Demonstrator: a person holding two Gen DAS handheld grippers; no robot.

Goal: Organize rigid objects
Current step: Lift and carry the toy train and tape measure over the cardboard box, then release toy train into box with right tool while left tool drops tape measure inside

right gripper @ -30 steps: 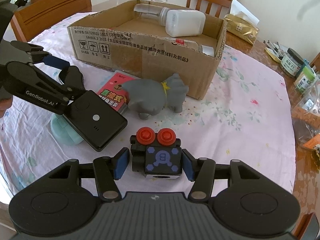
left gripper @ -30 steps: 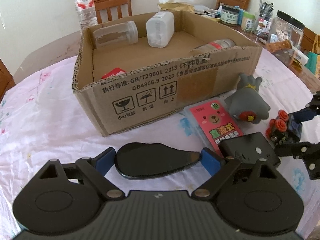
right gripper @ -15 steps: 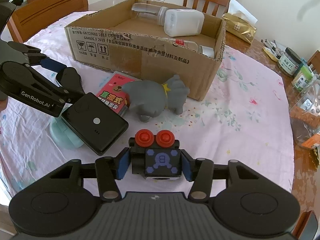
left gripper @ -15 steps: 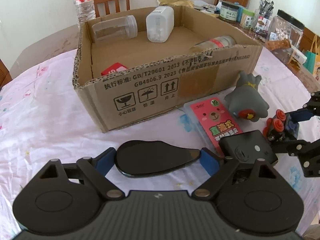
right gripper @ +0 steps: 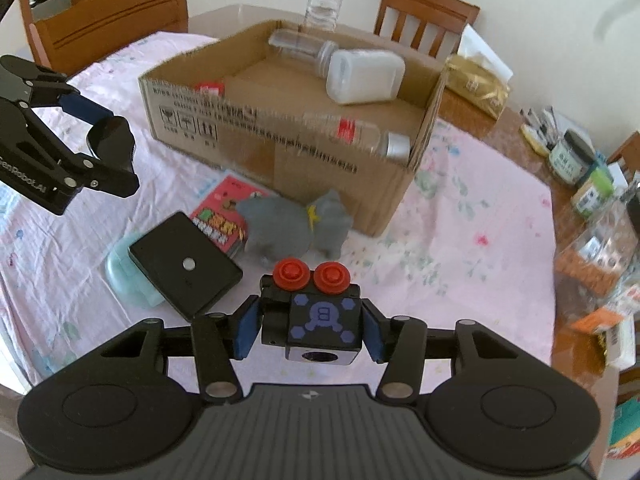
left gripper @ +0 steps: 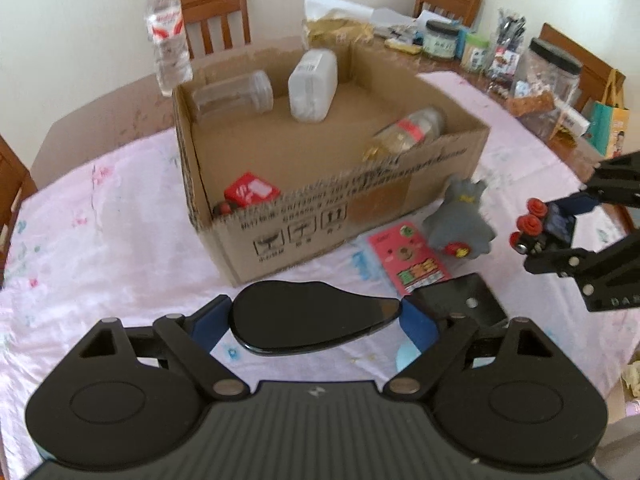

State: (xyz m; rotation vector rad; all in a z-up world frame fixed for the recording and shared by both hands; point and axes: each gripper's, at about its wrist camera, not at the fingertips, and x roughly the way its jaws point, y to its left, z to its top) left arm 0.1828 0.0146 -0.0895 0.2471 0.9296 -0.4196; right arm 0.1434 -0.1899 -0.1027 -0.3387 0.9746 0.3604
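My left gripper [left gripper: 316, 316] is shut on a flat black oval object [left gripper: 312, 316] and holds it above the tablecloth in front of the cardboard box [left gripper: 360, 216]; it also shows in the right wrist view [right gripper: 112, 140]. My right gripper [right gripper: 310, 326] is shut on a black toy block with two red knobs [right gripper: 316, 312], lifted off the table; the block shows in the left wrist view [left gripper: 540, 228]. The box [right gripper: 280, 156] holds clear jars, a white bottle [right gripper: 364, 76] and a red pack [left gripper: 250, 192].
On the pink cloth lie a grey toy animal [right gripper: 296, 228], a pink card pack [right gripper: 224, 208], and a black box [right gripper: 184, 264] on a pale green thing [right gripper: 124, 272]. Jars and packets crowd the right edge [right gripper: 592, 216]. Chairs and a water bottle [left gripper: 168, 36] stand behind.
Both grippers have risen with their objects, so the box's inside shows more. The toy block is off the table now. The objects on the cloth have not moved.
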